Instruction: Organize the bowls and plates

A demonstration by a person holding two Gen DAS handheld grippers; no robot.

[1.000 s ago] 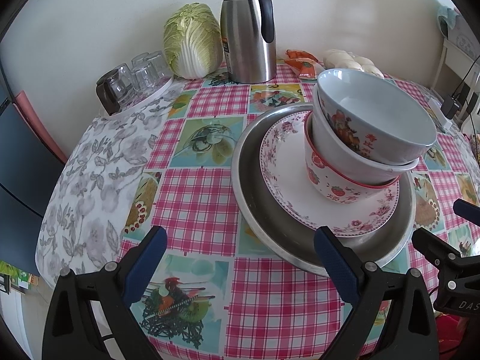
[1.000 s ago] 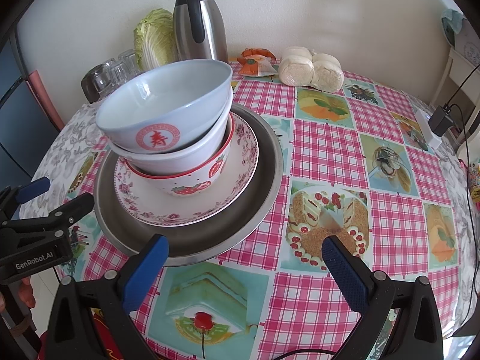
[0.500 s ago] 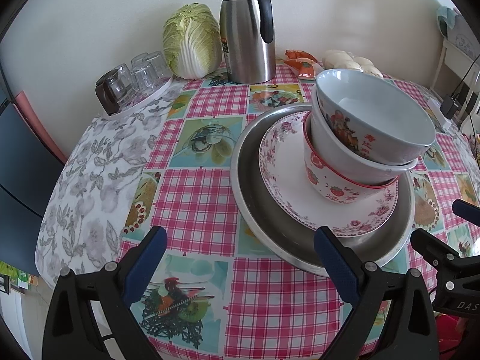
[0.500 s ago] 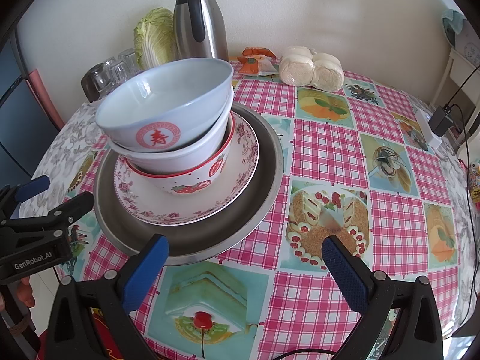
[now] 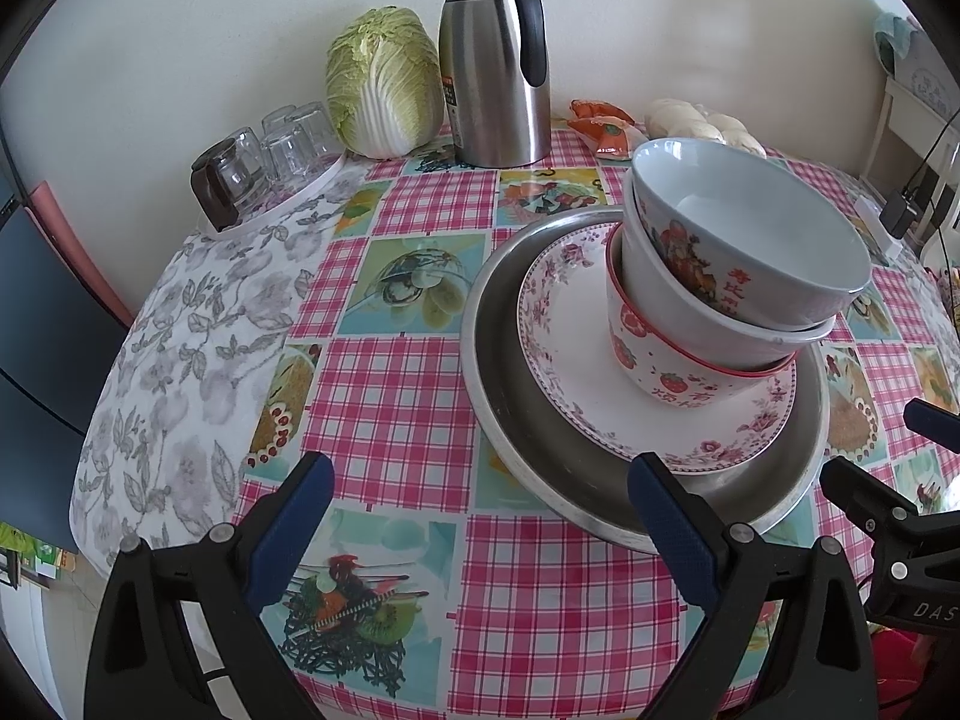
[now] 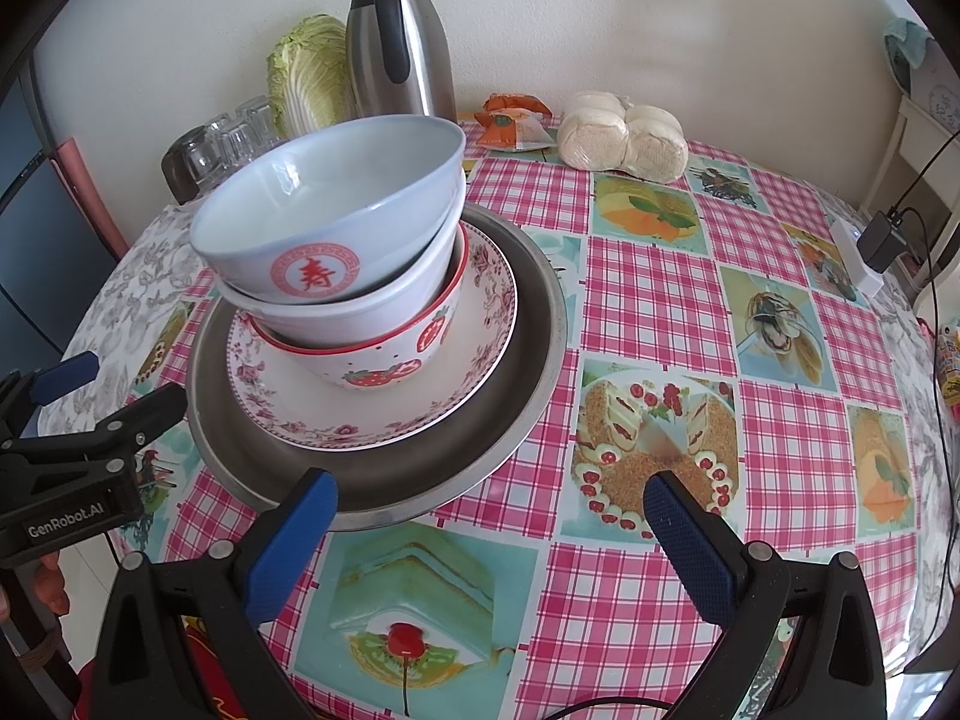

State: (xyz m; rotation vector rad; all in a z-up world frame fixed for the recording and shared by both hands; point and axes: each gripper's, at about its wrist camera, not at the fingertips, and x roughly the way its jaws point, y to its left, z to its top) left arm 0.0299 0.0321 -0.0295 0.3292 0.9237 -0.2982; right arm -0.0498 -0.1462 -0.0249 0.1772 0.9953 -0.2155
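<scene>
We see a round tabletop (image 5: 390,396) covered in a pink-checked oilcloth with food pictures, a grey floral cloth over its left part. On it, toward the near edge, rests a wide round metal tray (image 5: 540,468), and inside that lies a white plate with a pink floral rim (image 5: 576,384). Three bowls are nested on the plate, leaning toward the left hand-held gripper's side: at the bottom a white bowl with red strawberries and a red rim (image 6: 384,369), in it a plain white bowl (image 6: 372,312), and on top a pale blue-white bowl with a red character medallion (image 6: 336,228), tilted.

At the back of the tabletop, against the wall, stand a steel thermos jug with a black handle (image 5: 495,60), a pale green napa cabbage (image 5: 384,96) just beside it, a cluster of upturned clear glasses (image 5: 270,150), wrapped white buns (image 6: 624,135) and an orange snack packet (image 6: 510,120).

Our left hand-held gripper (image 5: 480,510) hovers over the near edge with its blue-padded fingers wide apart, the right finger in front of the tray's rim. Our right hand-held gripper (image 6: 489,525) is likewise spread wide with nothing between its fingers, its left finger at the tray's near rim.
</scene>
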